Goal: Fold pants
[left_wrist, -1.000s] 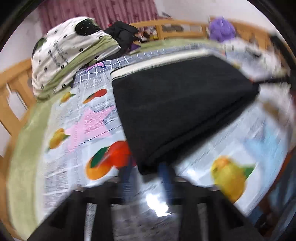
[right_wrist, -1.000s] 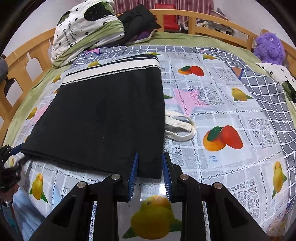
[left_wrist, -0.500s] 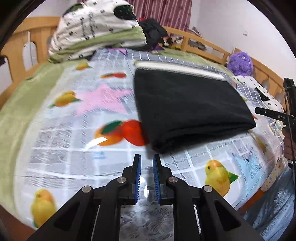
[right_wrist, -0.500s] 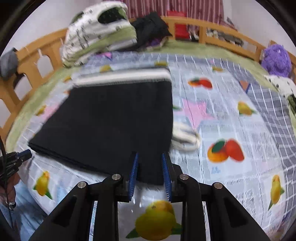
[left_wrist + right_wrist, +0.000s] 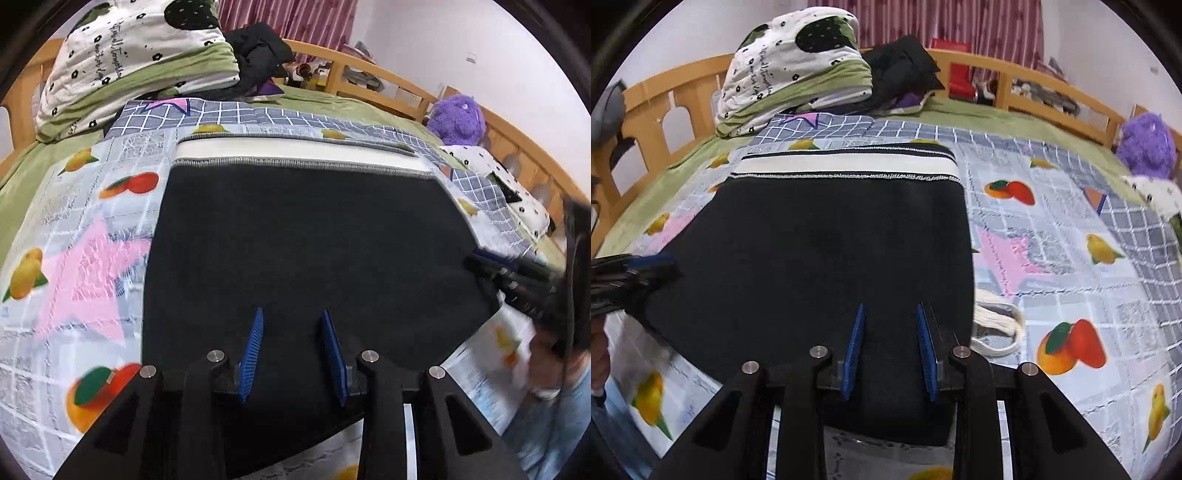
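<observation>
Folded black pants (image 5: 303,236) flat on fruit-print sheet (image 5: 74,236) on bed, white waistband at far end. Over near edge, left gripper (image 5: 291,347), jaws just widened, apart, pressing nothing. Right gripper (image 5: 891,347) likewise apart over near right corner.

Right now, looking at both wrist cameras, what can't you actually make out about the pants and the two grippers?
- Near edge of the black pants: hidden under the left gripper in the left wrist view.
- Whether the right gripper pinches cloth: its body covers the hem in the right wrist view.
- White drawstring: partly tucked under the pants.
- The person's hand: blurred, cut by the left wrist frame's edge.
</observation>
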`<state>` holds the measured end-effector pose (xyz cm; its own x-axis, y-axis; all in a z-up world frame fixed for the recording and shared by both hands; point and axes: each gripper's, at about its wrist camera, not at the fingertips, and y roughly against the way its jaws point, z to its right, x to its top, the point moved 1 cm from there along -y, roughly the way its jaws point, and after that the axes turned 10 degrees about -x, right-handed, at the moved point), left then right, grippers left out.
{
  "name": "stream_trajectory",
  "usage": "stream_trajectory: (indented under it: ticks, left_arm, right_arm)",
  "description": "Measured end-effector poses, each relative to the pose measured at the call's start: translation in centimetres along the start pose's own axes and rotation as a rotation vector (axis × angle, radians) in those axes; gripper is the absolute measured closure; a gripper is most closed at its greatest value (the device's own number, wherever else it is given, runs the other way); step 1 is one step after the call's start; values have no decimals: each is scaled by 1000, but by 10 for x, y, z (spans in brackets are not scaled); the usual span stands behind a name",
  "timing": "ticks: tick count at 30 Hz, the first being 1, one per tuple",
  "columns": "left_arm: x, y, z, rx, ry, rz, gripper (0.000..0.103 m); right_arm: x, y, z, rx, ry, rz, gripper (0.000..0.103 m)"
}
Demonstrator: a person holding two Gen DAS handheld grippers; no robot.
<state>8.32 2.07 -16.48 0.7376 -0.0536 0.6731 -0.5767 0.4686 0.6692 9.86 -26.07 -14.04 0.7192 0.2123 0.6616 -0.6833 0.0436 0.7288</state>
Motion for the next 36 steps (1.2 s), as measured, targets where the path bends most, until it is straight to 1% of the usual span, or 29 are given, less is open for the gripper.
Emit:
stream_trajectory:
  ticks: [2,4,7,9,10,11,12,13,14,15,16,17,18,20,23,25,27,29,33,34,36]
  left_arm:
    - [-16,11,1,-1,-30,23,71]
    - [-28,20,-3,-23,-6,22,71]
    - [-34,31,-4,-16,0,17,71]
    - [-34,37,-1,-3,11,12,72]
    - [-31,38,2,10,12,20,71]
    - [-27,39,5,19,9,29,69]
    - [-24,37,9,8,4,35,67]
    - [-22,35,13,-10,5,34,62]
    - [-21,30,17,-34,3,30,54]
    - [-20,25,21,-43,-12,30,50]
    - [-21,22,23,-34,-25,28,47]
    - [-23,19,23,-21,-37,22,48]
    - [-27,20,22,-15,-43,21,48]
    - [-34,24,16,-17,-45,17,48]
    - [-43,35,9,-1,-71,17,48]
    - [-45,41,6,17,-83,13,50]
    - [-45,46,5,27,-86,12,50]
    - [-46,49,3,33,-83,9,52]
    - [-49,65,-6,40,-45,25,53]
    - [-49,73,-10,35,-26,41,52]
    - [-46,84,-21,2,20,72,52]
  right_arm:
    - [-6,1,3,8,-2,-18,75]
    - [-12,1,6,17,-12,-25,75]
    - [-15,6,7,21,-13,-24,75]
    - [-12,13,8,55,-40,-16,75]
    - [-11,19,8,97,-62,-4,74]
    - [-10,22,7,136,-76,10,74]
    - [-10,24,3,158,-78,20,74]
    - [-9,25,-2,176,-70,24,74]
    - [-10,25,-11,192,-48,21,74]
    - [-13,22,-22,202,-11,11,74]
    - [-16,19,-29,193,21,3,74]
    - [-21,17,-38,154,67,10,74]
    - [-25,17,-42,133,97,18,74]
    - [-30,17,-42,135,121,-4,74]
    - [-36,16,-29,135,95,-37,75]
    - [-38,15,-22,115,90,-45,78]
    - [-39,16,-14,83,88,-54,83]
    - [-39,17,-6,59,74,-64,83]
    - [-34,24,13,36,39,-61,83]
    - [-30,29,19,41,14,-46,82]
    - [-20,34,30,65,-30,-12,78]
